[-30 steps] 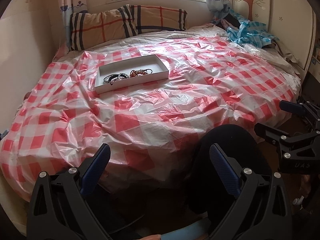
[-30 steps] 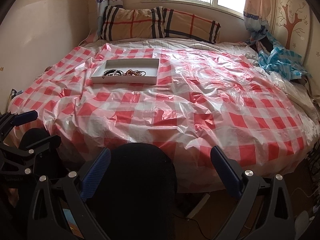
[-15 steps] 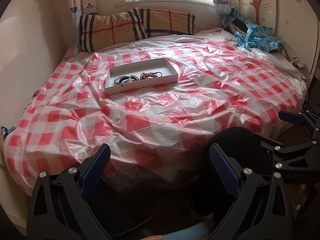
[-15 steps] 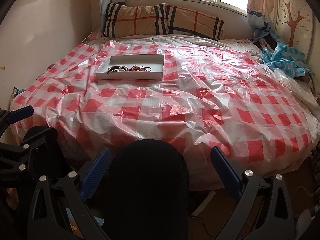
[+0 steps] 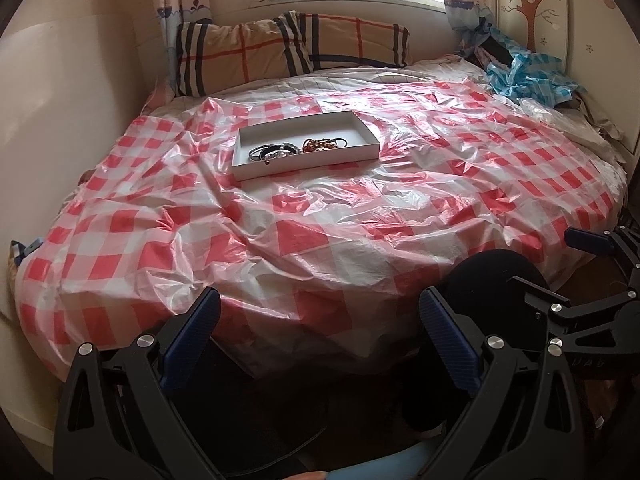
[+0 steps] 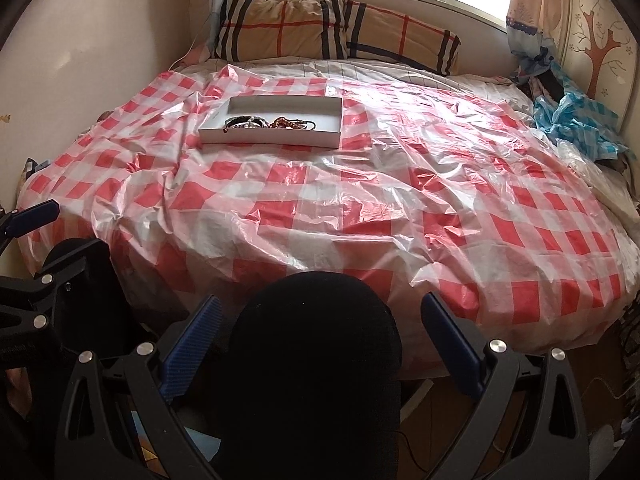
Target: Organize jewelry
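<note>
A shallow white tray (image 5: 362, 151) (image 6: 272, 139) lies on the bed's far left half. Inside it lie dark bracelets (image 5: 267, 152) (image 6: 240, 121), a pale beaded one (image 5: 286, 148) and a reddish-brown beaded string (image 5: 320, 145) (image 6: 286, 123). My left gripper (image 5: 318, 334) is open and empty, held off the bed's near edge, far from the tray. My right gripper (image 6: 318, 336) is open and empty too, with a black rounded object (image 6: 316, 344) low between its fingers. In the left wrist view the right gripper's body (image 5: 592, 276) shows at the right edge.
The bed carries a crinkled red-and-white checked plastic sheet (image 5: 360, 220) (image 6: 400, 200). Plaid pillows (image 5: 288, 50) (image 6: 336, 28) lie under the window. Blue checked plastic (image 5: 528, 76) (image 6: 580, 120) is bunched at the far right. A cream wall (image 5: 60, 120) runs along the left.
Both grippers have pulled back and tilted up a little, so the whole bed and the tray sit lower and more centred. Fingers stay open; the tray has not moved.
</note>
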`<state>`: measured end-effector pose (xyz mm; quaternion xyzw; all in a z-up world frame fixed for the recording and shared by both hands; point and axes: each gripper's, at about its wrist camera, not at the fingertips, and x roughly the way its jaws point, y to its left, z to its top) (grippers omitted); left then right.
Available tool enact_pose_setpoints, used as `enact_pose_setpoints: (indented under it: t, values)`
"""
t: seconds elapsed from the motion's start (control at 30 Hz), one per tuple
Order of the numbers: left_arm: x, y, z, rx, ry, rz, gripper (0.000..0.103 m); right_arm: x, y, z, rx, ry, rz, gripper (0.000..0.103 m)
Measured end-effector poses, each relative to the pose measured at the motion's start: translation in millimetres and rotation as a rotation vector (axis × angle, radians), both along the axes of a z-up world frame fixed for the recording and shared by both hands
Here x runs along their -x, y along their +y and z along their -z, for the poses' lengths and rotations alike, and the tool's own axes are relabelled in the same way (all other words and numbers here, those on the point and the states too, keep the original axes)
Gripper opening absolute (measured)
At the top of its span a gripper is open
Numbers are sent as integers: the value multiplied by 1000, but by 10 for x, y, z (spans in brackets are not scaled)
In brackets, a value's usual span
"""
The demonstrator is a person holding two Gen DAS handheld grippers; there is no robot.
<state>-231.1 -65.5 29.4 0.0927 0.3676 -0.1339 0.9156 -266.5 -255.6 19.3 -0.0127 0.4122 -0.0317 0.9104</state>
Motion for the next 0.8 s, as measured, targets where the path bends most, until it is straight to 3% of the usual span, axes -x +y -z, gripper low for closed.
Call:
enact_pose_setpoints:
  t: [0.8]
  values:
    - [-40, 200, 167, 28, 55, -39, 95, -52, 144, 56, 62, 26, 3, 95]
